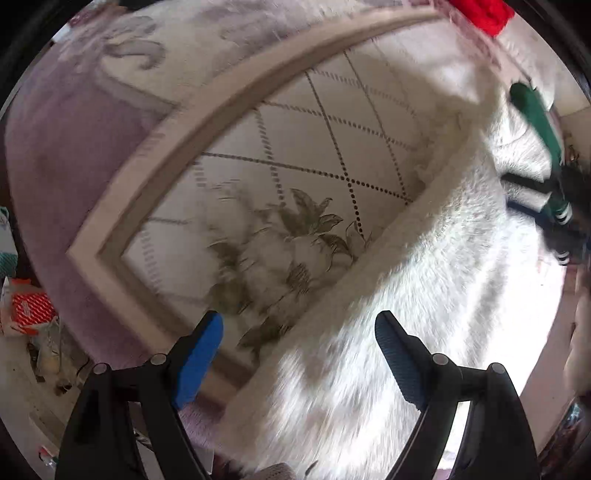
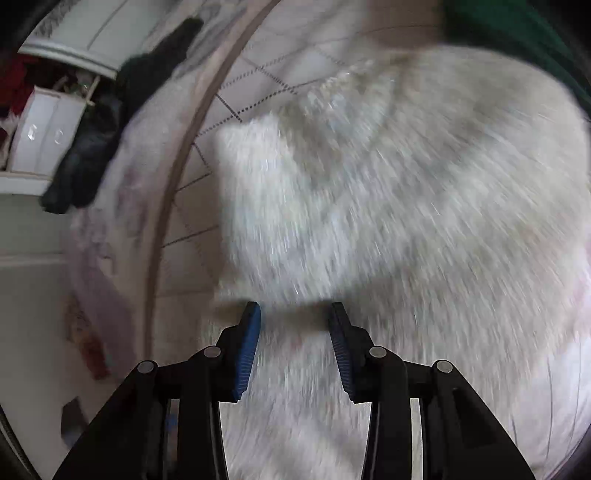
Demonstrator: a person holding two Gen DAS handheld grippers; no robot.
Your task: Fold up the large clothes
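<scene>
A large fluffy white garment [image 1: 424, 295] lies on a patterned bedspread [image 1: 295, 155] and fills the right half of the left wrist view. Its thick straight edge runs diagonally up to the right. My left gripper [image 1: 299, 325] is open, its blue fingers [image 1: 201, 354] straddling that edge just above the cloth. In the right wrist view the same white garment [image 2: 388, 203] fills most of the frame, blurred by motion. My right gripper [image 2: 295, 325] is open, with the fluffy cloth lying between and under its fingers.
A green-sleeved arm [image 1: 535, 122] reaches in at the far right. A red item [image 1: 484, 11] lies at the top. A dark garment [image 2: 110, 110] hangs over the bed's left edge, next to white drawers [image 2: 40, 133]. Clutter lies on the floor [image 1: 33, 314].
</scene>
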